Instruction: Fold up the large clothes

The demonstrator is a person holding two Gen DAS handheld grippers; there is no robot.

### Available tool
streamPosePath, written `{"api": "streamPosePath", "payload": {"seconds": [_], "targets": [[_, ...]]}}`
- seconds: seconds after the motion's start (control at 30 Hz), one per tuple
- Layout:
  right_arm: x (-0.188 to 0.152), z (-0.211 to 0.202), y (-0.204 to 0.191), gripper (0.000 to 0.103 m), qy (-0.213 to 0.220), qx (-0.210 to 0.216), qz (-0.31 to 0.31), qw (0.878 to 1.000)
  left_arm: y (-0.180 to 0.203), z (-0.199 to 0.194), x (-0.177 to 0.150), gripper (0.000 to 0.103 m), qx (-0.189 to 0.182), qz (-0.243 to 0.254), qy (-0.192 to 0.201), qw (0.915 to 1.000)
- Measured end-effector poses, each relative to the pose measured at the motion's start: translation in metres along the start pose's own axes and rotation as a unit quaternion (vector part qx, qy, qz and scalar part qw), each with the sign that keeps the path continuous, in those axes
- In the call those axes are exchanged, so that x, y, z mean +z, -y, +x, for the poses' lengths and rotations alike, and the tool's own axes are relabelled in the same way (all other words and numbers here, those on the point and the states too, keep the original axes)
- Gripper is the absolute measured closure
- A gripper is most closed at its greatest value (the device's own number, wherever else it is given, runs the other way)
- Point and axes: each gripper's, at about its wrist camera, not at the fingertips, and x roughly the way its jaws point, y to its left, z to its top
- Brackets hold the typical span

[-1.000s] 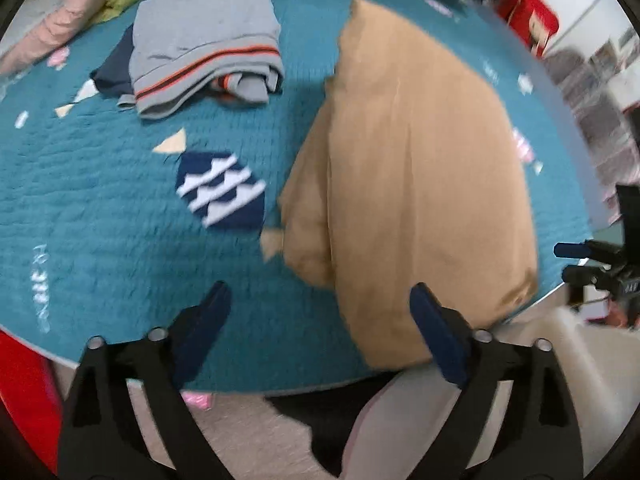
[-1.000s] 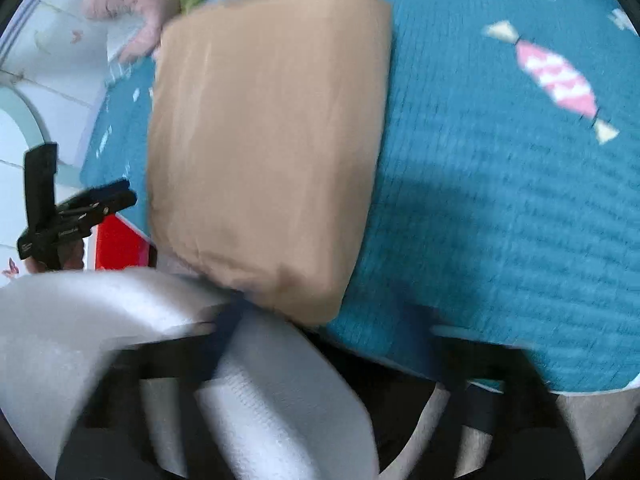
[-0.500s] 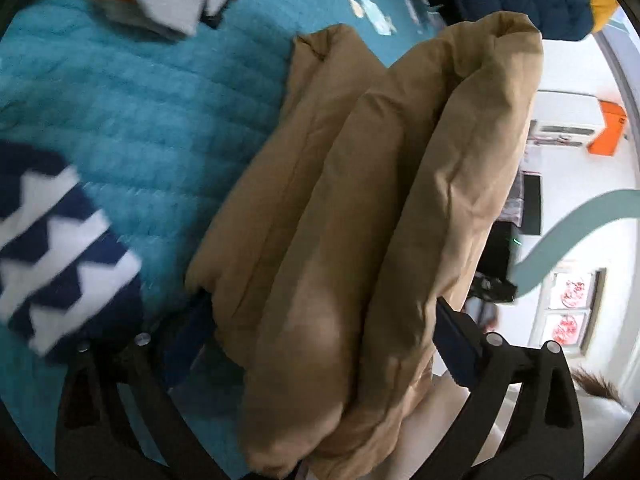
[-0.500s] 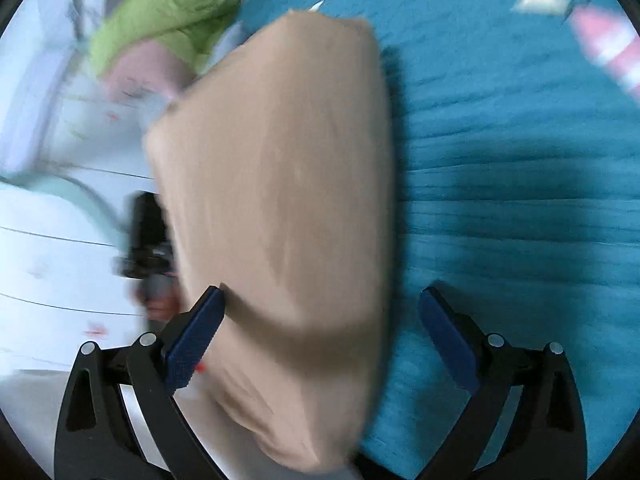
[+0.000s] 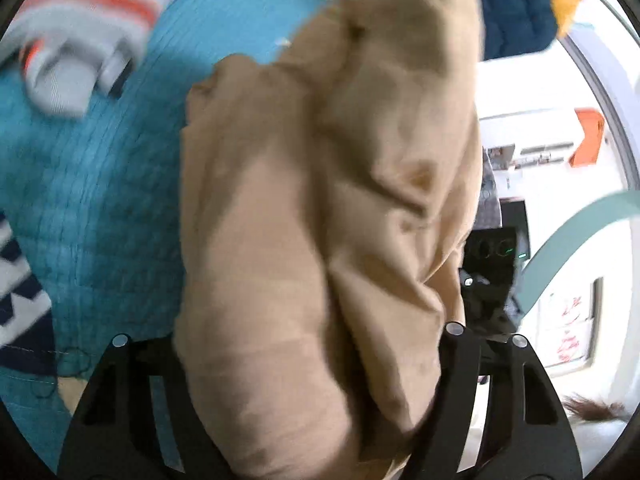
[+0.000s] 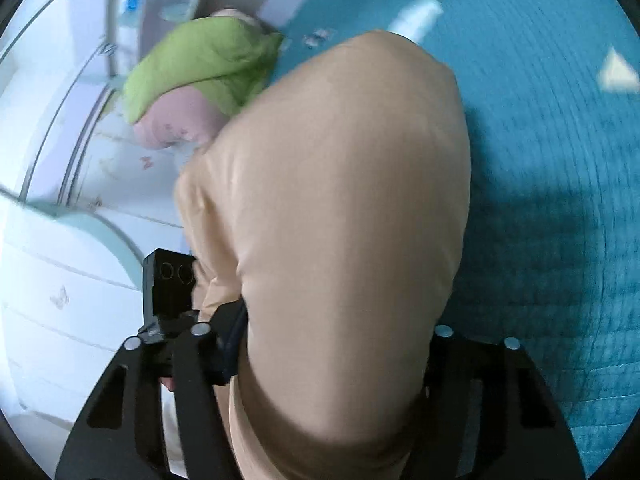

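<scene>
Tan garment bundle held between both grippers above the teal bed cover.

The folded tan garment (image 5: pixel 320 216) fills the space between the fingers of the left gripper (image 5: pixel 308 360) and the right gripper (image 6: pixel 332 344). Each claw's jaws stand wide with the thick bundle wedged between them, apparently clamped on it; fingertips are hidden by fabric, so true contact cannot be confirmed. The bundle's long axis runs forward from each claw. In my judgement both hands are equally near, one on each side. It appears lifted off the teal quilted bed cover (image 6: pixel 560 160), near its edge. Surroundings: a grey garment with orange stripe (image 5: pixel 80 40) lies toward the far-left corner; a green and pink pillow (image 6: pixel 192 80) lies beyond the bundle. Nothing obstructs setting it down on bare cover.
</scene>
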Motion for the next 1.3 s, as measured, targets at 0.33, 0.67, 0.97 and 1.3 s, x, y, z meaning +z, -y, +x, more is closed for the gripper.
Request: {"api": "streamPosePath", "payload": {"seconds": [0.33,0.67,0.97,1.3], "targets": [[0.089,0.012,-0.143,0.047,0.028,0.092,-0.126,0.987,0.095,-0.136,0.062,0.033,0.029,0.121,0.121,0.9848],[0.182,0.132,-0.221,0.042,0.002,0.055,-0.175,0.983,0.047,-0.252,0.169,0.033,0.121,0.074,0.185,0.9724],[0.196,0.240,-0.127,0.017,-0.041,-0.130,-0.080,0.987,-0.100,-0.211,0.219,0.016,0.401,-0.093,0.149,0.8993],[0.161,0.181,-0.212,0.021,0.144,-0.253,-0.297,0.909,-0.007,-0.227,0.178,0.019,0.483,0.080,0.269,0.8294]]}}
